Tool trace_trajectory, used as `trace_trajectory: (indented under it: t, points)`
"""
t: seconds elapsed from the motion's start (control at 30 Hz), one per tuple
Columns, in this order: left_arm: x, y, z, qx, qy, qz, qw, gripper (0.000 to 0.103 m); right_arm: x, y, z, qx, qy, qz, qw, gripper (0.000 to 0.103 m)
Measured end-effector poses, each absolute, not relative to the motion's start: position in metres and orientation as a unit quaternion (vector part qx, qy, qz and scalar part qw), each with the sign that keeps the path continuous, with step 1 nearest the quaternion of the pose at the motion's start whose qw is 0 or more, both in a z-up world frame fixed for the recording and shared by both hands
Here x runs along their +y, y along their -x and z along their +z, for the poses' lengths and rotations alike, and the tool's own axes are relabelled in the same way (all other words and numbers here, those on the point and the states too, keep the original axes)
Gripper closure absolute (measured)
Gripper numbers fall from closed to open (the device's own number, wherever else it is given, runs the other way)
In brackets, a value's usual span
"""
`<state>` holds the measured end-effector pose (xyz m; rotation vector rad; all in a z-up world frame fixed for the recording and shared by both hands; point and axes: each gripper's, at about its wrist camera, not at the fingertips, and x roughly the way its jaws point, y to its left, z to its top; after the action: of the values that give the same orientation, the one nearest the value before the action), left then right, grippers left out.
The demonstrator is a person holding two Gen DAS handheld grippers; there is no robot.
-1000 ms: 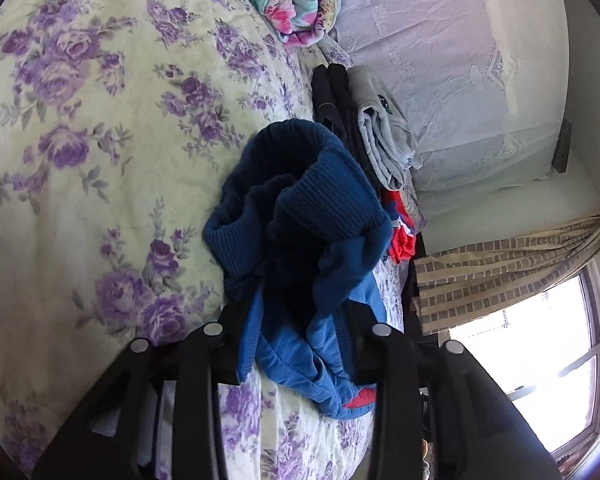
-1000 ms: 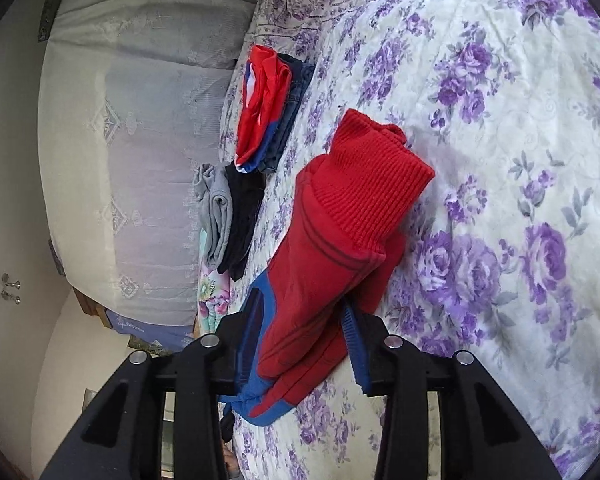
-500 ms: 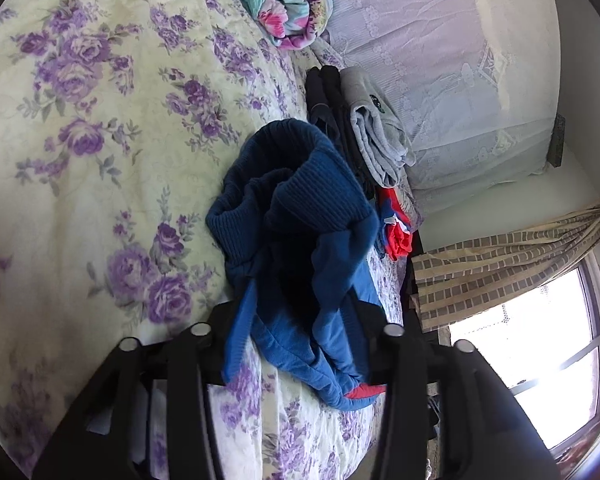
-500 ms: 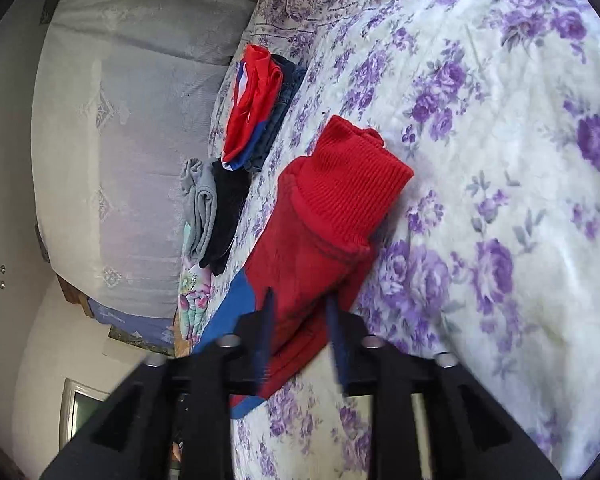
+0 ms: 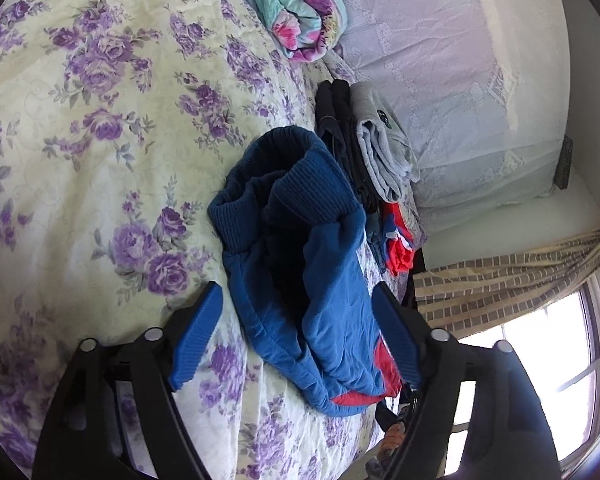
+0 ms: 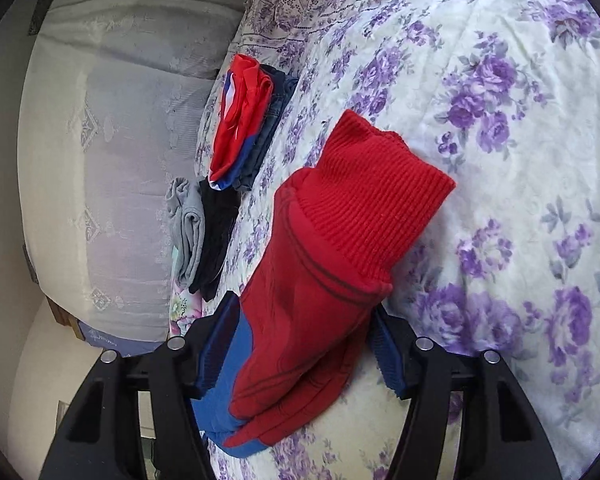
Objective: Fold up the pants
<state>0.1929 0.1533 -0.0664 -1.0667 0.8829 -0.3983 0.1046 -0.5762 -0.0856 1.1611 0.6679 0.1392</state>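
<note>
Now that both grippers' jaws have just opened, L gripper (image 5: 296, 340) & R gripper (image 6: 296, 344) have released the pants (image 5: 300, 260) onto the bed (image 5: 100, 160); you've prob. finished this fold.

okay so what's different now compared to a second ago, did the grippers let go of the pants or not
Both let go. The left gripper has just opened wide, and its pads now stand clear of the blue leg it was pinching. The right gripper has also opened off the red leg, then narrowed slightly. The pants lie on the floral bedspread about as before, and the folded clothes behind are unchanged.
</note>
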Motion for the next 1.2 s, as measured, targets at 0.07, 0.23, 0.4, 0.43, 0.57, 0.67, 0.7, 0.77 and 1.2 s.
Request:
trace_trajectory:
  t: [0.07,0.23,0.4,0.43,0.57,0.67,0.7,0.77,1.2]
  points:
    - [0.149,-0.199,-0.063,0.406,0.487,-0.172,0.754,0.018,-0.576,-0.109,-0.097,0.313,-0.552,0.081,0.769,0.067]
    - [0.13,-0.209,-0.054,0.427,0.433,-0.142,0.781,0.017,-0.577,-0.11,-0.107,0.311,-0.565,0.098,0.758,0.09]
    - [0.125,-0.203,-0.054,0.434,0.413,-0.138,0.788,0.017,-0.579,-0.113,-0.106,0.317,-0.572,0.104,0.749,0.089]
    - [0.126,-0.204,-0.056,0.437,0.416,-0.131,0.786,0.017,-0.578,-0.113,-0.107,0.317,-0.571,0.105,0.75,0.09]
    - [0.122,-0.219,-0.058,0.439,0.416,-0.116,0.788,0.018,-0.579,-0.113,-0.109,0.313,-0.573,0.11,0.749,0.091]
    - [0.122,-0.229,-0.062,0.43,0.423,-0.125,0.788,0.056,-0.581,-0.112,-0.11,0.311,-0.573,0.112,0.75,0.091]
    - [0.123,-0.232,-0.067,0.429,0.439,-0.146,0.776,0.065,-0.581,-0.112,-0.11,0.311,-0.574,0.113,0.749,0.091]
    - [0.126,-0.236,-0.074,0.426,0.462,-0.168,0.76,0.082,-0.581,-0.111,-0.11,0.313,-0.574,0.112,0.749,0.091]
    - [0.165,-0.238,0.086,0.302,0.436,-0.184,0.828,0.088,-0.556,-0.191,0.04,0.268,-0.465,0.212,0.817,0.092]
